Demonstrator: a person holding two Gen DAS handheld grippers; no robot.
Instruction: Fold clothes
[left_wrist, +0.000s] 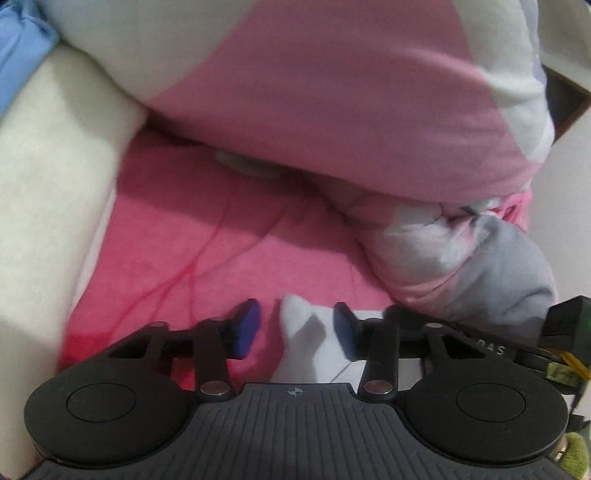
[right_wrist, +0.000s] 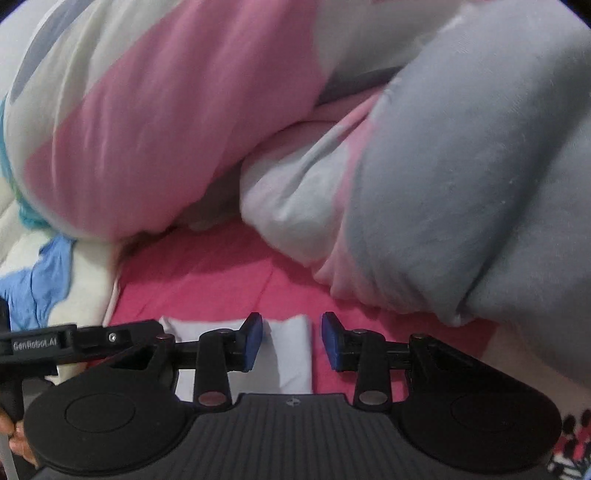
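A folded white garment (left_wrist: 301, 332) lies on the pink bed sheet (left_wrist: 192, 251), right in front of both grippers. My left gripper (left_wrist: 296, 329) stands open over it. A raised corner of the cloth sits in the gap, and the blue pads (left_wrist: 246, 328) stay clear of it. In the right wrist view the same white garment (right_wrist: 291, 350) lies flat. My right gripper (right_wrist: 291, 341) is open above its right end, with the left pad (right_wrist: 254, 341) over the cloth and the other pad past its edge. Nothing is held.
A bulky pink, white and grey quilt (left_wrist: 332, 92) is heaped just behind the garment, and it fills the right wrist view too (right_wrist: 461, 184). A cream blanket (left_wrist: 48, 177) with blue cloth (right_wrist: 40, 288) borders the sheet on the left. A wooden edge (left_wrist: 569, 99) shows at far right.
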